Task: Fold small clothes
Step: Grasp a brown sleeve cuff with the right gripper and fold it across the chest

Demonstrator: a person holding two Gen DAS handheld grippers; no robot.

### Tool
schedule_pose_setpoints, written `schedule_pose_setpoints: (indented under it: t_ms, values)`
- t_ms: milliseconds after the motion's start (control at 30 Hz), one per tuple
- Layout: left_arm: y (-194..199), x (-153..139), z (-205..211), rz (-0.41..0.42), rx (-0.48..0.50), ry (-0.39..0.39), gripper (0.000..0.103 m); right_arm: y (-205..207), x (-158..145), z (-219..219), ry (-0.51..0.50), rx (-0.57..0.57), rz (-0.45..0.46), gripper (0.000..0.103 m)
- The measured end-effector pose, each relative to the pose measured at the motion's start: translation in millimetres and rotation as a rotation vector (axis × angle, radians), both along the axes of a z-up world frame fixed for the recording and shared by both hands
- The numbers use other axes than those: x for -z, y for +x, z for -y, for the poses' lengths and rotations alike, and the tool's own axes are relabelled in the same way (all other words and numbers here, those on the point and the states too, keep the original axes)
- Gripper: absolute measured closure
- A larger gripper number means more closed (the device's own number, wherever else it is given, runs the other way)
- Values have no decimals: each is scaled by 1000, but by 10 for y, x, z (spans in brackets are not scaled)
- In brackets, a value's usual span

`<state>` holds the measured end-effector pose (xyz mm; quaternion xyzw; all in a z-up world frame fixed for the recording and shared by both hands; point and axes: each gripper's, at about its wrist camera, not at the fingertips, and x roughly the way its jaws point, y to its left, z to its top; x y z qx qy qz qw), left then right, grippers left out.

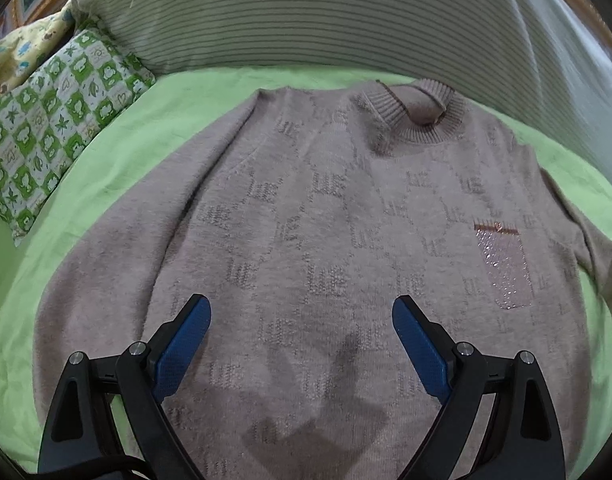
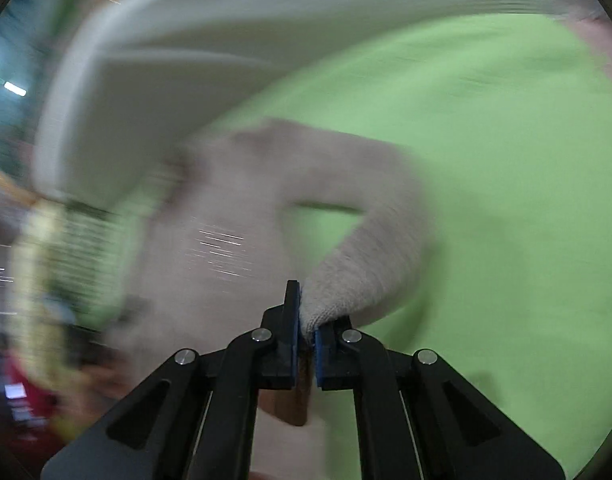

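A pinkish-beige knit sweater [image 1: 306, 220] lies flat, front up, on a light green sheet [image 1: 117, 152], collar [image 1: 410, 108] at the far side and a sparkly pocket patch [image 1: 504, 264] at the right. My left gripper [image 1: 301, 320] is open and empty, hovering above the sweater's lower middle. In the blurred right wrist view, my right gripper [image 2: 306, 320] is shut on the sweater's sleeve [image 2: 362, 264] near its cuff and holds it lifted off the sheet [image 2: 506, 200], the sleeve arching back to the sweater's body [image 2: 209, 240].
A striped pillow [image 1: 306, 12] lies behind the collar. A green-and-white patterned cushion [image 1: 53, 120] lies at the left, a yellow printed cloth [image 1: 21, 52] behind it. The right wrist view is motion-blurred; a pale pillow [image 2: 165, 92] shows at its upper left.
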<state>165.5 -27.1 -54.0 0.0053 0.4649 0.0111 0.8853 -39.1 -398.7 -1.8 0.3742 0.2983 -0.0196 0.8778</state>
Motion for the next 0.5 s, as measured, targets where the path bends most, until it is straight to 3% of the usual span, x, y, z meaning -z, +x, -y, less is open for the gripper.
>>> schedule_pose_setpoints:
  t_ms: [133,200,233,267,300,400,500]
  values:
    - [-87,-94,-90,-5,-23,-65,10,827,-420,-625,95,-147,209,96]
    - [-120,-127,-113,-11,-34,-101,10,1241,-486,-901,129,-180,255,88]
    - [-144,-151,-123,-15,-41,-123,10,1409,-476,-1015,140,-201,248,79]
    - [-161,-167,-130,-17,-44,-140,10,1620,-439,-1160,163,-244,217,52]
    - [-176,-177,-134,-21,-48,-152,10,1697,-405,-1237,175,-263,201,35]
    - [-165,-174,-148,-33,-43,-190,10,1771,-195,-1384,182,-303,172,35]
    - [-43,-107,-155,-51,-46,-251,10,1651,66,-1232,166,-257,124,35]
